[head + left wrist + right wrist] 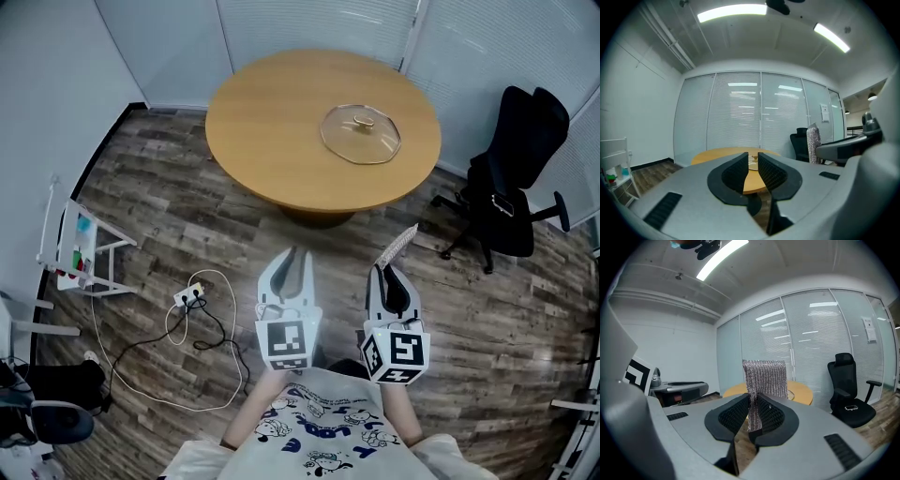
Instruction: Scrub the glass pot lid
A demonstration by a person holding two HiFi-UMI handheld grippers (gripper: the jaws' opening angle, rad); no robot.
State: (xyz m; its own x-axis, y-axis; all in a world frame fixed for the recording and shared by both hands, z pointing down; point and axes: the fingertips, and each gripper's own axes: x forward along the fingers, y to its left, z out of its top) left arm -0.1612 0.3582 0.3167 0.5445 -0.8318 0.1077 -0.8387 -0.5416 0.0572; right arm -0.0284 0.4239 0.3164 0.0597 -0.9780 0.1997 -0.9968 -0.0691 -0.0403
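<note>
We stand well back from the bench (pixel 272 150), both grippers low over the floor (pixel 187 216). The lid (pixel 361 134) lies flat, right of the bench's middle, knob up, and nothing touches it. Our right gripper (pixel 753 401) is clamped on a silvery mesh scourer (pixel 764 376) that sticks up beyond the jaws. Our left gripper (pixel 753 158) has its jaws a narrow slit apart with nothing between them. We judge the scrubbing not yet begun. The tool is in hand, but the approach, steadying the lid and all the rubbing are left.
</note>
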